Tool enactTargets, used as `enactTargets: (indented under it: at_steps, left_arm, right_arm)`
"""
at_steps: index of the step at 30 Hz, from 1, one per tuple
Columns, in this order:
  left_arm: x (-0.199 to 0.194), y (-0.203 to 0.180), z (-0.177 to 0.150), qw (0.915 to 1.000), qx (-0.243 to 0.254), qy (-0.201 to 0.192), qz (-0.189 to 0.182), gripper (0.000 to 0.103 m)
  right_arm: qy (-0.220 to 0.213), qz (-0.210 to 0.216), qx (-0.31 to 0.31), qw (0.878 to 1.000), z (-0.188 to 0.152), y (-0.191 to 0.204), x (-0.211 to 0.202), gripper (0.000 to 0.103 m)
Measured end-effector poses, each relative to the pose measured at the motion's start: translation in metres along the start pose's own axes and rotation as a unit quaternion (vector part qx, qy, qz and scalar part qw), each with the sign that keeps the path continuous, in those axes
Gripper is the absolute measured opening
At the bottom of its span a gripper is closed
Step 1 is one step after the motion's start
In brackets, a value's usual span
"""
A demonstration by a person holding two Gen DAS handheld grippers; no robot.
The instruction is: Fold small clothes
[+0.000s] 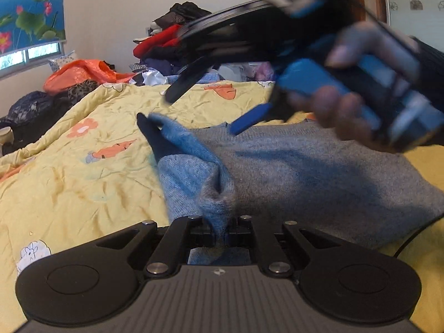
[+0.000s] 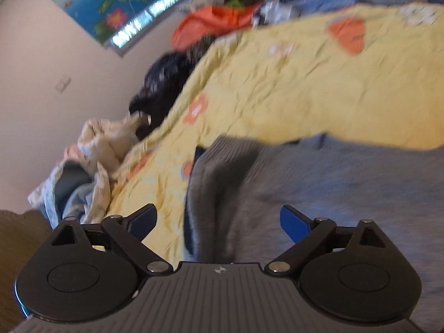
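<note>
Yellow flowered quilt [image 1: 69,183] under sweater [image 1: 319,183]

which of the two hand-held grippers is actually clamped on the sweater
The left hand-held gripper: its jaws are shut on a bunched blue fold of the sweater. The right hand-held gripper stands wide open, nothing between its fingers.

Sweater [image 1: 319,177] lies on the quilt [image 1: 83,172] covering the bed, its sleeve [image 1: 191,163] folded up at its left edge. Far behind, a clothes pile [image 1: 177,41] stands against the wall; a plastic bag [image 1: 83,73] lies to the pile's left, below the window [image 1: 30,55].
</note>
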State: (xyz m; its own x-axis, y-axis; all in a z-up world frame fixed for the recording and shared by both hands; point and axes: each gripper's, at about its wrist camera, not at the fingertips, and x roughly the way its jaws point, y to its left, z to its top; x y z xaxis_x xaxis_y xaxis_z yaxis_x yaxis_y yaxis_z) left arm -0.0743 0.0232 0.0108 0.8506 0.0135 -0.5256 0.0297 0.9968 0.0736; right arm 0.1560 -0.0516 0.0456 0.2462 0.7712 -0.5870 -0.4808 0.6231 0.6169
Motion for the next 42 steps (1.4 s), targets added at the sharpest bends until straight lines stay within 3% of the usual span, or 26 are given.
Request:
enactTargets:
  at_steps: [4,8,9,12,15,22,26,32,36,39,42]
  left_arm:
    - [0.001,-0.001,-0.005,0.9999,0.014,0.000,-0.001,0.006]
    - [0.004,-0.003,-0.007,0.9997,0.023,0.000,-0.004,0.006]
    - [0.006,-0.003,-0.006,0.9998,0.022,0.002,-0.004,0.006]
    - [0.007,0.001,-0.005,0.9998,0.020,0.003,-0.003,0.006]
    - [0.000,-0.001,0.001,0.9997,0.020,-0.004,-0.014,0.006]
    - [-0.012,-0.039,0.019,0.9950,0.044,-0.033,-0.083,0.006]
    - [-0.010,-0.068,0.028,0.9888,0.065,-0.035,-0.130,0.006]
    - [0.001,-0.125,0.033,0.9726,0.103,-0.019,-0.208,0.006]
    - [0.019,-0.152,0.023,0.9669,0.126,0.016,-0.221,0.006]
    - [0.027,-0.160,0.018,0.9648,0.150,0.026,-0.215,0.006]
    - [0.026,-0.164,0.016,0.9634,0.168,0.023,-0.208,0.006]
  right_arm:
    - [0.043,-0.047,-0.065,0.996,0.009,0.035,0.048,0.084]
    - [0.070,-0.091,-0.168,0.979,0.008,0.074,0.082,0.071]
    - [0.080,-0.108,-0.189,0.973,0.007,0.079,0.091,0.063]
    - [0.103,-0.167,-0.221,0.955,0.002,0.069,0.114,0.025]
    - [0.084,-0.132,-0.194,0.969,0.007,0.049,0.098,0.018]
    - [0.024,-0.040,-0.120,0.992,0.019,0.001,0.006,0.015]
    - [-0.004,-0.047,-0.087,0.995,0.016,-0.047,-0.051,0.015]
    - [-0.016,-0.079,-0.039,0.996,-0.006,-0.123,-0.115,0.014]
    - [-0.025,-0.097,-0.019,0.995,-0.025,-0.155,-0.137,0.014]
    - [-0.036,-0.077,-0.002,0.996,-0.036,-0.172,-0.143,0.015]
    - [-0.047,-0.042,0.026,0.998,-0.035,-0.181,-0.147,0.029]
